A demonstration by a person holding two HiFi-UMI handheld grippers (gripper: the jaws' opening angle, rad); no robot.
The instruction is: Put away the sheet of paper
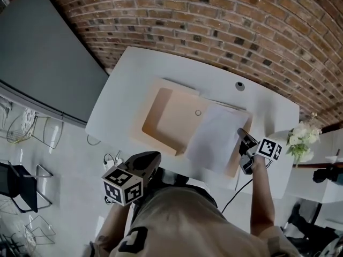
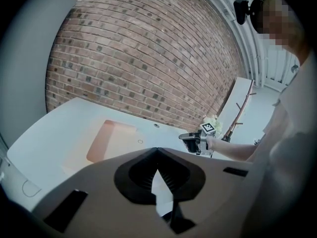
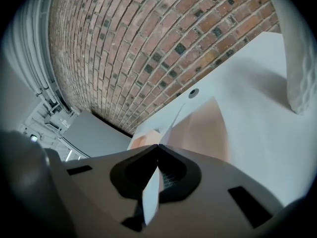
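Soft, even daylight, faint shadows. Fisheye bends the brick wall (image 1: 214, 15) at the edges. Gripper views seem slightly soft.

Place: an office or studio workroom, by its look.
Far side: a bare brick wall (image 1: 214, 20) ran behind the furniture.
Middle: a white desk (image 1: 128, 84) had a round cable port (image 1: 239, 85) at its far right.
Left: a large grey panel (image 1: 37, 63) stood there, with wire chairs (image 1: 24, 125) beside it.
Near floor: a power strip (image 1: 111, 162) lay by the desk.
Right: flowers (image 1: 300, 138) stood on a second white table (image 1: 308, 183).
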